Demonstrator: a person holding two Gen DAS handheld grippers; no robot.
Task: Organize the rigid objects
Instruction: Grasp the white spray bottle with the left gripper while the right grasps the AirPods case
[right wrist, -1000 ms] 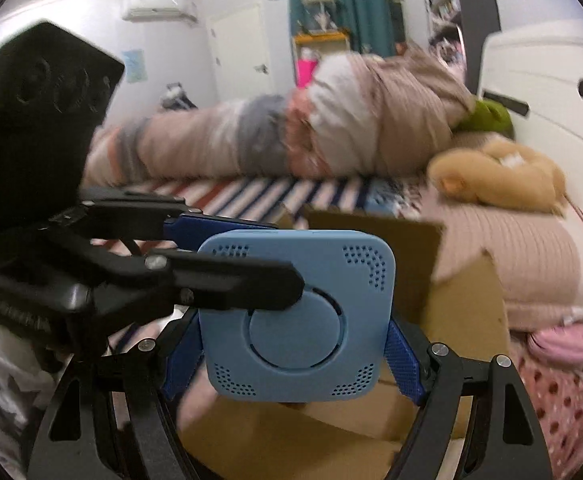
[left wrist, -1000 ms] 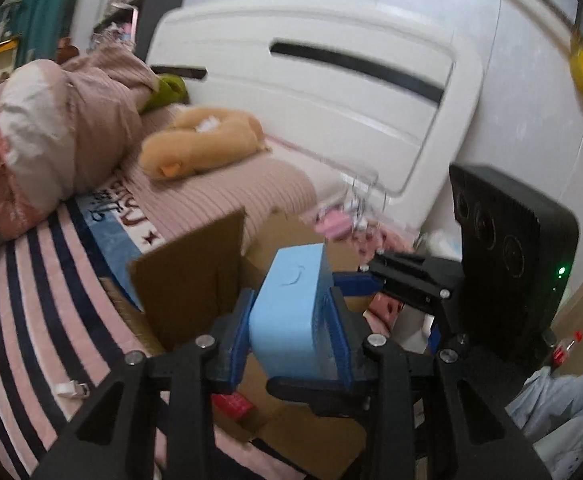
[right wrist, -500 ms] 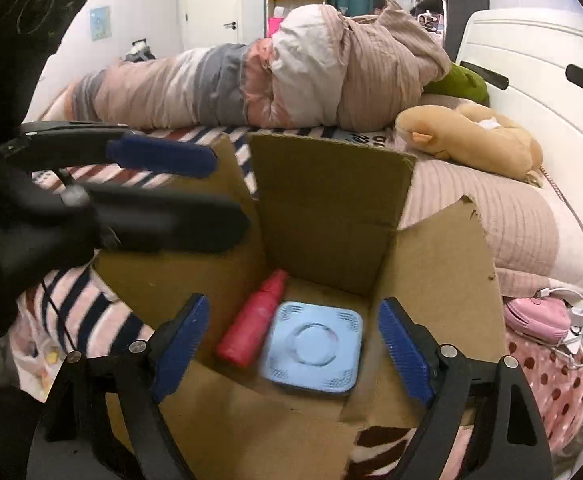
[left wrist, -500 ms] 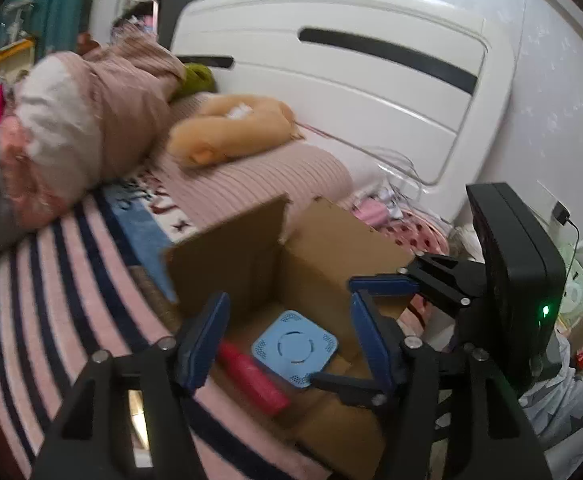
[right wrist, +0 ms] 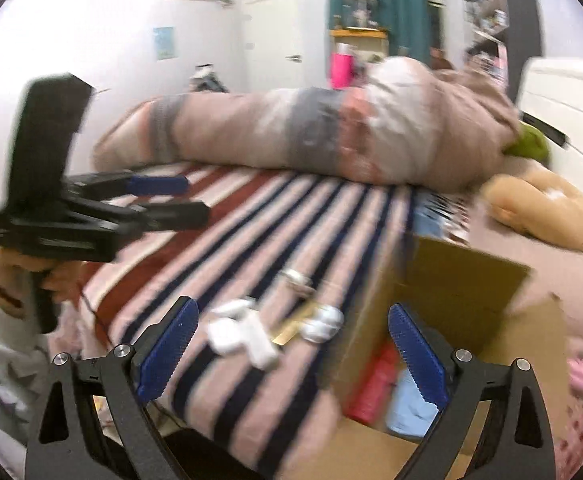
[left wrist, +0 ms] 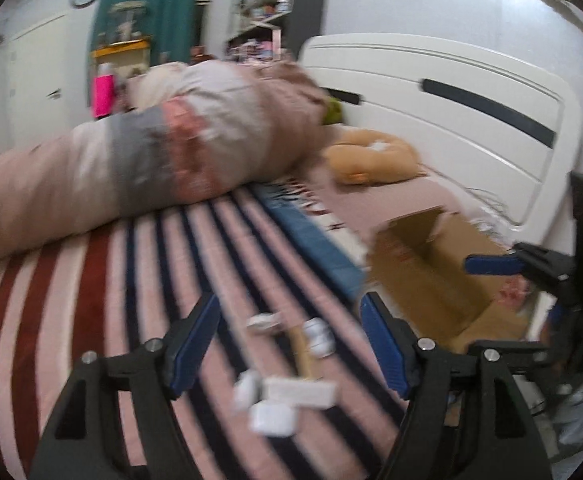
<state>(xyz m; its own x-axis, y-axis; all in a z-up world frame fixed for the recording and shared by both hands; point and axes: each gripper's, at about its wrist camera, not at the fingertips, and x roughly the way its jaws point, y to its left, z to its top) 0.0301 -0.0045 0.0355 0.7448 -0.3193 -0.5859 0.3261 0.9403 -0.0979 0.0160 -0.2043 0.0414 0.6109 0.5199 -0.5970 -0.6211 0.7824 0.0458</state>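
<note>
The cardboard box (right wrist: 463,280) sits at the lower right of the right wrist view, flaps up, on the bed (right wrist: 251,216). Inside it lie a red bottle (right wrist: 375,380) and, beside it, the pale blue device (right wrist: 407,404) — a flat plastic slab with rounded corners, partly hidden by the right gripper (right wrist: 291,356). A second ago that slab was clamped between both sets of jaws above the box; half a second ago it already lay flat at the bottom.

In the left wrist view the box (left wrist: 431,264) shows at the right edge, its inside too blurred to read. Small white plastic pieces (left wrist: 287,396) and a thin tan stick (left wrist: 305,356) lie on the striped, soft blanket at lower centre, where the left gripper (left wrist: 291,348) now faces; earlier it faced the box.

Both sets of jaws are opening, wide apart, with nothing between the ribbed blue pads. The left gripper (right wrist: 171,200) also appears at the left of the right view, held by a hand (right wrist: 23,276).
</note>
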